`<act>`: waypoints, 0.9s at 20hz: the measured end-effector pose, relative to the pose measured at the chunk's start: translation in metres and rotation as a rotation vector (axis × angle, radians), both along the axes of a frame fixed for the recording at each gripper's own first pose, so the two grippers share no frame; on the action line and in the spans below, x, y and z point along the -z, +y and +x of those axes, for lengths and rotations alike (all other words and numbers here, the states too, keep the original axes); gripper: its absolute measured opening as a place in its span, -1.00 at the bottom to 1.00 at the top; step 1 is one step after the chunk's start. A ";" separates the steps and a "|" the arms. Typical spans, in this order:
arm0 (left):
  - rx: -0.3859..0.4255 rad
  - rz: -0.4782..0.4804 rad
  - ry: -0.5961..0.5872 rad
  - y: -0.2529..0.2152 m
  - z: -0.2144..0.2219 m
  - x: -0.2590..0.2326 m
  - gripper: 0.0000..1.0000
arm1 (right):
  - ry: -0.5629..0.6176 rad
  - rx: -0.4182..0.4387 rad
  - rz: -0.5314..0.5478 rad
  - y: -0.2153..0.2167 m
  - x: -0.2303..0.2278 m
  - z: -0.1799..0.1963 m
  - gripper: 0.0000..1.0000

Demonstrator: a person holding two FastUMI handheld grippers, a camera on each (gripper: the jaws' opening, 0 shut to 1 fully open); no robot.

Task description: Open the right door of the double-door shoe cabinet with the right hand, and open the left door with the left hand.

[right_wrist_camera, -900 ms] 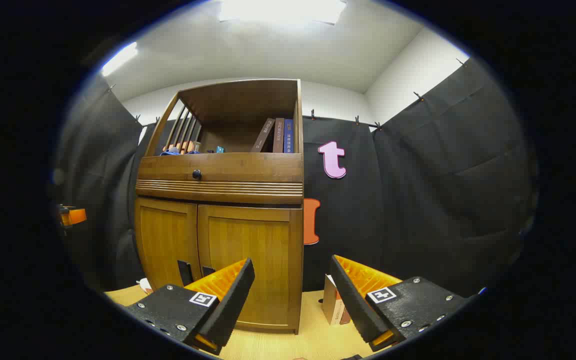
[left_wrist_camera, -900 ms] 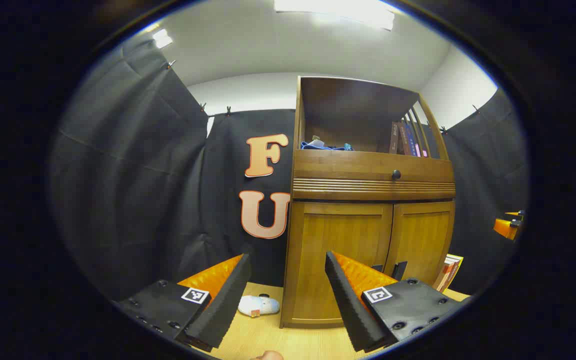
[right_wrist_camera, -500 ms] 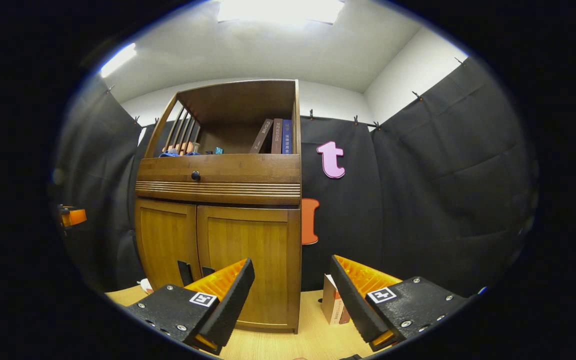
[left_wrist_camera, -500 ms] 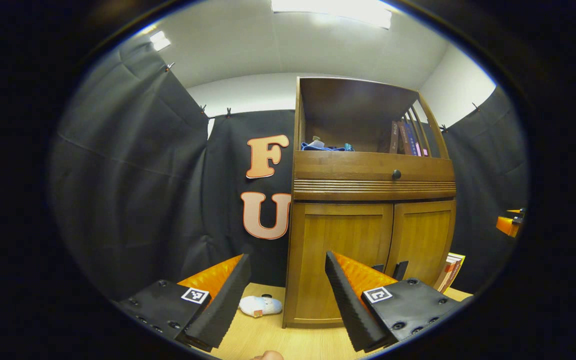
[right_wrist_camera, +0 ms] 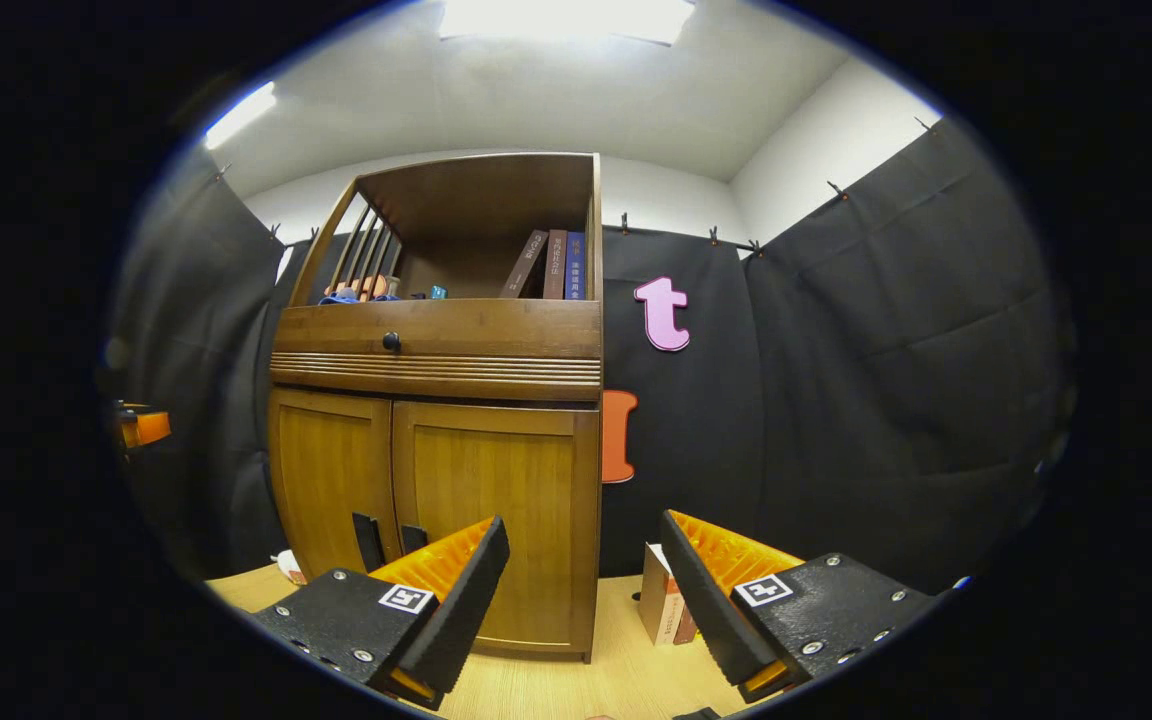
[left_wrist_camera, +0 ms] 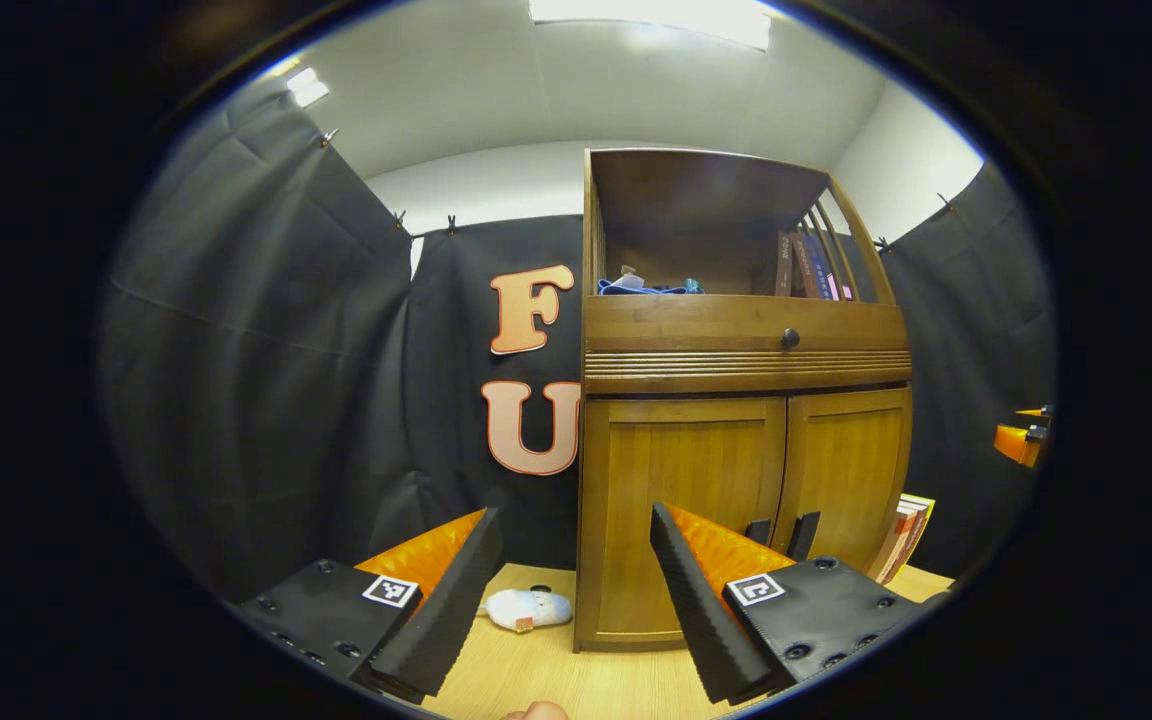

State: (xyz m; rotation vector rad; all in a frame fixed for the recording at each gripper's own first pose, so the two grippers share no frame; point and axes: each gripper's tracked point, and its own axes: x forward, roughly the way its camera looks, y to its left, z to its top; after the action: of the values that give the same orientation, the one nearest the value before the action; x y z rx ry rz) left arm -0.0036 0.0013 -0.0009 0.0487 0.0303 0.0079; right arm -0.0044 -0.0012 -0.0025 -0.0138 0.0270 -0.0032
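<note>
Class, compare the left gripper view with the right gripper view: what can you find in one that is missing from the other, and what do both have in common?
Left gripper view: a white plush toy lies on the floor left of the cabinet, and leaning books stand at its right side.

Right gripper view: a small cardboard box stands on the floor right of the cabinet.

Both: the shoe cabinet with both doors closed, its two dark handles, the drawer knob, shelf books, and each camera's own open gripper, left gripper and right gripper.

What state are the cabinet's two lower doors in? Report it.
Both shut. The left door and right door sit flush with the cabinet frame, meeting along a thin centre seam.
</note>
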 end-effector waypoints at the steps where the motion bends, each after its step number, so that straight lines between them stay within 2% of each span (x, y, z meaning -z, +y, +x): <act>1: 0.001 -0.003 0.005 0.000 0.000 0.001 0.92 | 0.002 -0.003 -0.001 0.002 0.002 -0.001 0.99; 3: -0.005 -0.006 0.010 0.002 0.000 0.003 0.97 | 0.004 -0.007 -0.006 0.006 0.004 -0.001 0.99; 4: -0.009 -0.005 0.011 0.003 0.001 0.004 0.87 | 0.006 -0.009 -0.011 0.009 0.006 -0.002 0.99; 6: -0.015 -0.004 0.008 0.003 0.001 0.005 0.88 | 0.013 -0.017 -0.018 0.014 0.012 -0.002 1.00; 7: -0.017 -0.004 0.006 0.004 0.001 0.004 0.87 | 0.018 -0.023 -0.017 0.019 0.016 -0.001 0.88; 9: -0.020 -0.002 0.003 0.004 0.001 0.004 0.87 | 0.029 -0.038 -0.011 0.029 0.026 0.001 0.87; 10: -0.020 -0.002 0.002 0.004 0.001 0.005 0.99 | 0.034 -0.044 -0.011 0.034 0.031 0.002 0.87; 12: -0.022 0.000 0.002 0.005 0.001 0.005 0.97 | 0.040 -0.052 -0.007 0.045 0.040 0.006 0.87; 13: -0.023 0.001 0.001 0.005 0.002 0.006 0.87 | 0.045 -0.060 -0.005 0.050 0.046 0.009 0.88; 14: -0.024 0.002 0.002 0.005 0.002 0.007 0.97 | 0.051 -0.069 -0.001 0.057 0.052 0.012 0.88; 18: -0.033 0.004 0.004 0.008 0.004 0.011 0.99 | 0.071 -0.102 0.006 0.084 0.079 0.028 0.87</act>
State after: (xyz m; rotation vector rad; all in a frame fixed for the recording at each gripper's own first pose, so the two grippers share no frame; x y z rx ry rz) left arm 0.0000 0.0089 -0.0124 0.0520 0.0352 0.0406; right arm 0.0233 0.0825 -0.0814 -0.0092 0.0973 0.0989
